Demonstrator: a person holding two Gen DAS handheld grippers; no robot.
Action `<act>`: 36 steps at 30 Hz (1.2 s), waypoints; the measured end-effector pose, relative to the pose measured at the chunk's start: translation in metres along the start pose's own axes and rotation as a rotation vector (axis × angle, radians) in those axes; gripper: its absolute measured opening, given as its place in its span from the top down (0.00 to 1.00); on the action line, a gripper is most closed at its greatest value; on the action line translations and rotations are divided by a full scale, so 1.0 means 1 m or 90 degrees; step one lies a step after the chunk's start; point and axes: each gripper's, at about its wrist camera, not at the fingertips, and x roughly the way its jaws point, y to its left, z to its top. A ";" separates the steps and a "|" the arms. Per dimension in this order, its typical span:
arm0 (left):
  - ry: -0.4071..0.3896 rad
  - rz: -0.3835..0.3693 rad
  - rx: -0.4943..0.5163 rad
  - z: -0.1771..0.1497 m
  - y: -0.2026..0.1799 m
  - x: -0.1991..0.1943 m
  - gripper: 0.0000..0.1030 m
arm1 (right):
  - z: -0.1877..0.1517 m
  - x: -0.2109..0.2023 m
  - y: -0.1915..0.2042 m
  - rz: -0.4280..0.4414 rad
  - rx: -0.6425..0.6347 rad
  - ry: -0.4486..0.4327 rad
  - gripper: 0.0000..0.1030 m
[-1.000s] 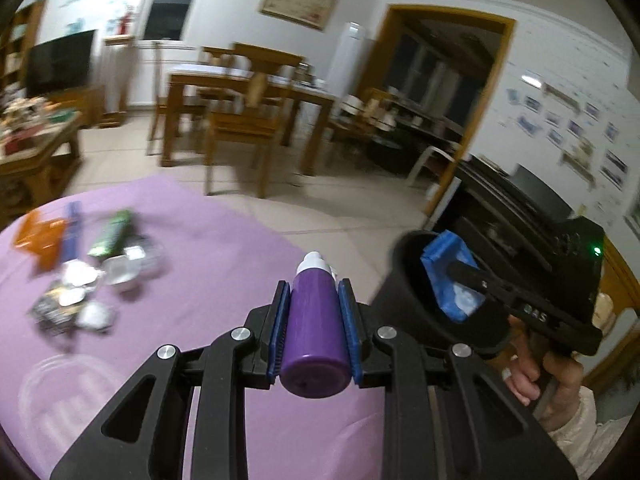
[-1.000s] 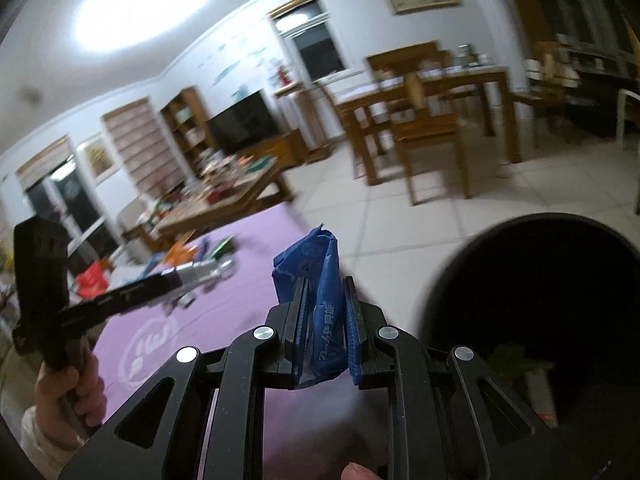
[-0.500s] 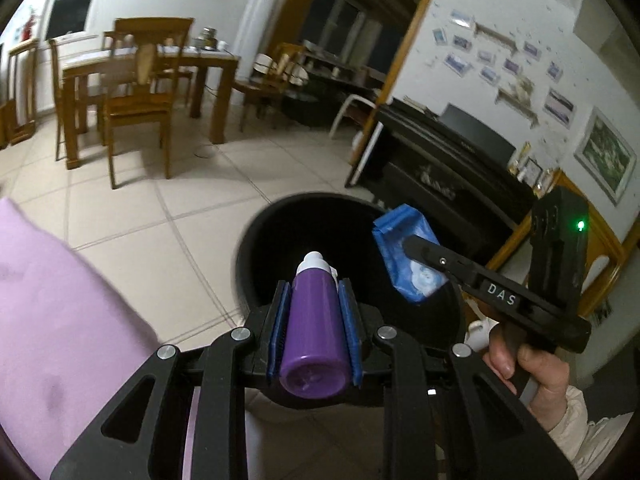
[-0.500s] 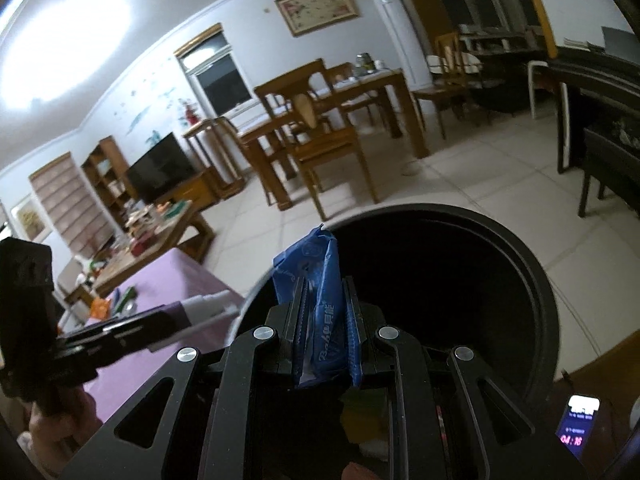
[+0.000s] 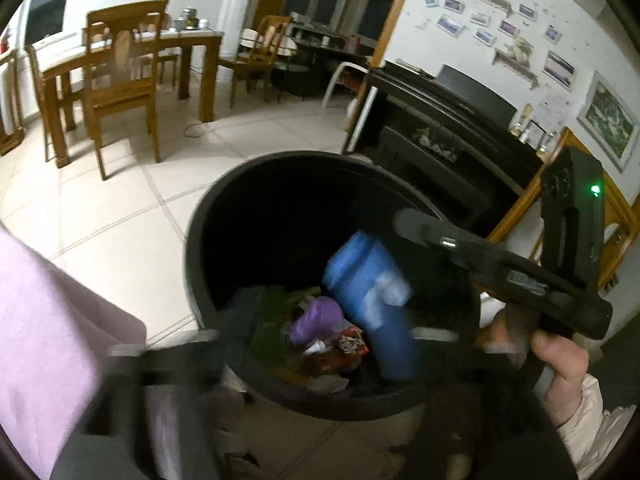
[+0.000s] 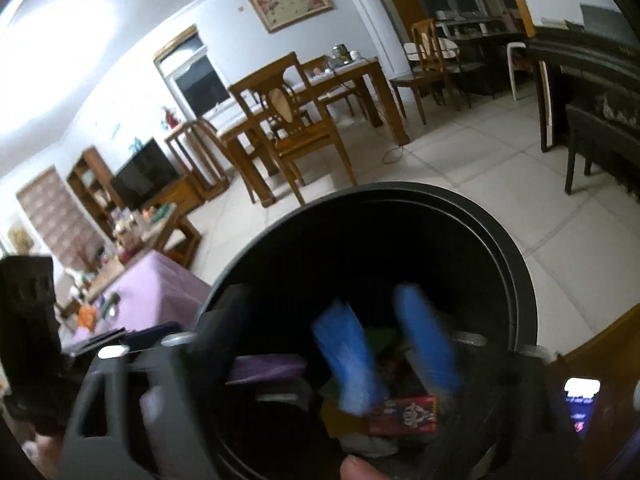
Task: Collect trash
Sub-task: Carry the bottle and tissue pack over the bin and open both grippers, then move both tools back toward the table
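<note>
Blurred black fingers of both grippers spread open, opening over the bin (image 5: pixel 200 216), grasping nothing; falling trash smeared

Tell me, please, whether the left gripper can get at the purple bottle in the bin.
Probably yes: the purple bottle lies uncovered atop the trash in the open bin, below the left gripper, whose jaws are opening.

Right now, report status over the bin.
Both claws, left and right, opening, nothing between them. Purple plastic bottle and blue wrapper inside round black trash bin. Nothing in the way.
</note>
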 end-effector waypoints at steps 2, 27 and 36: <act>-0.026 0.010 0.008 0.000 -0.001 -0.009 0.07 | 0.000 0.000 0.007 0.003 -0.007 0.001 0.19; -0.083 0.423 -0.162 -0.097 0.215 -0.199 0.05 | -0.018 0.061 0.201 0.235 -0.120 0.151 0.05; 0.026 0.430 -0.191 -0.103 0.296 -0.194 0.05 | -0.038 0.110 0.315 0.258 -0.237 0.206 0.05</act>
